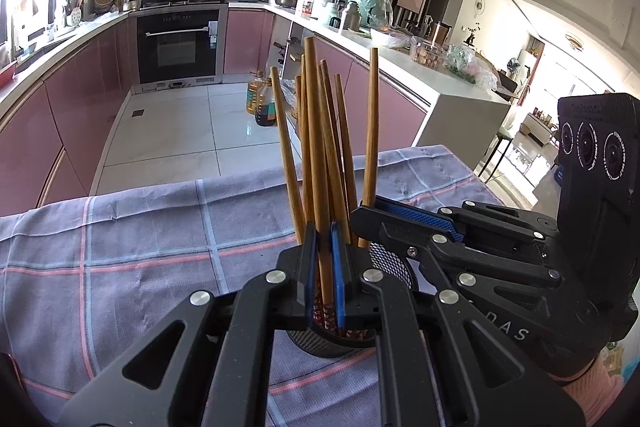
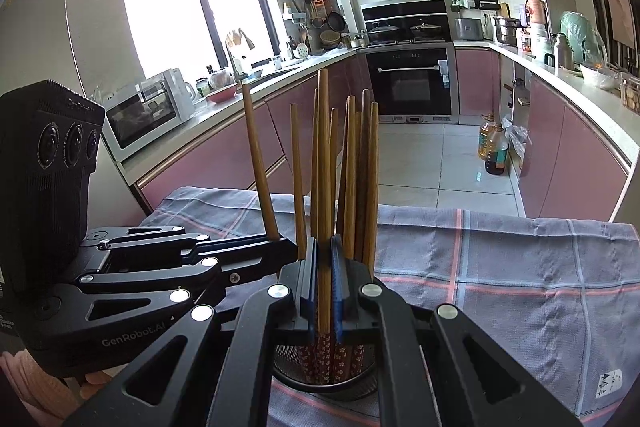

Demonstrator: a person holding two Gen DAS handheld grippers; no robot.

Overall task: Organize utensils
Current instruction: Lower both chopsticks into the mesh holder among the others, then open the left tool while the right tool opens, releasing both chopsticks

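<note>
Several brown wooden chopsticks (image 1: 320, 155) stand upright in a black mesh holder (image 1: 332, 341) on the checked cloth. My left gripper (image 1: 324, 267) is shut on one chopstick just above the holder. In the right wrist view my right gripper (image 2: 325, 283) is shut on a chopstick (image 2: 324, 187) above the same holder (image 2: 324, 379). The right gripper (image 1: 408, 223) reaches in from the right in the left wrist view. The left gripper (image 2: 280, 247) reaches in from the left in the right wrist view. The chopsticks' patterned ends sit inside the holder.
A grey-blue checked cloth (image 1: 140, 247) covers the table, also in the right wrist view (image 2: 520, 267). Beyond its far edge lie a tiled kitchen floor (image 1: 172, 131), pink cabinets, an oven (image 2: 412, 83) and oil bottles (image 1: 264, 103).
</note>
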